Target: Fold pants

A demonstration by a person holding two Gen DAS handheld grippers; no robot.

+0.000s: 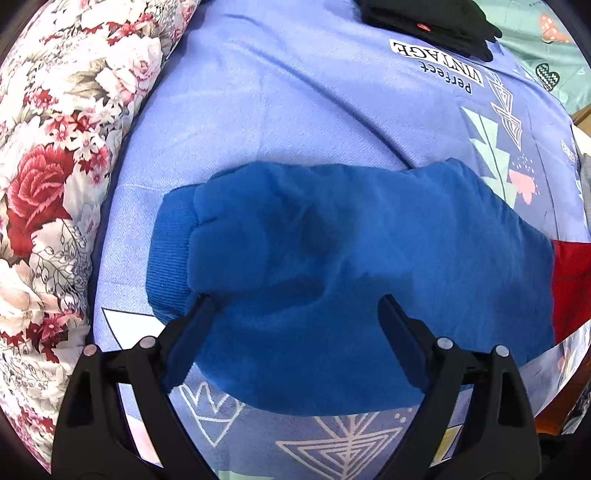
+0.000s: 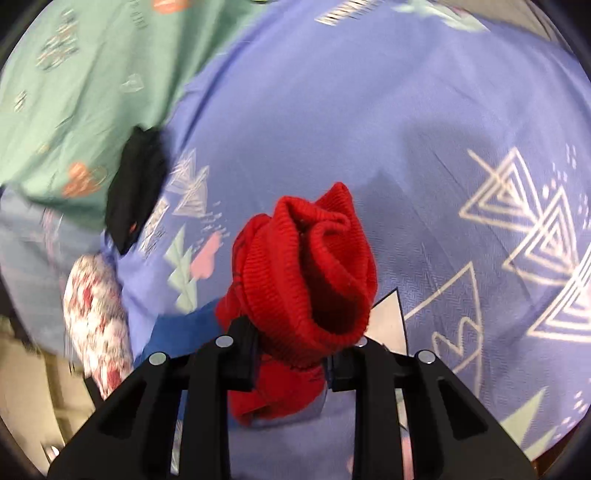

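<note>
Blue fleece pants [image 1: 351, 266] with a ribbed blue cuff [image 1: 170, 251] at the left and a red part [image 1: 570, 284] at the right lie on the lilac bedspread [image 1: 295, 110]. My left gripper [image 1: 295, 310] is open just above the blue leg, fingers apart on either side, holding nothing. In the right wrist view my right gripper [image 2: 291, 350] is shut on the red ribbed cuff [image 2: 314, 266] of the pants and holds it bunched above the bedspread [image 2: 406, 129]. A strip of the blue fabric [image 2: 184, 332] shows to its left.
A floral quilt roll [image 1: 48, 206] lies along the left side. A folded black garment [image 1: 432, 22] sits at the far end and shows in the right wrist view [image 2: 136, 188]. A green printed sheet [image 2: 74, 74] lies beyond. The bed's edge is at the right.
</note>
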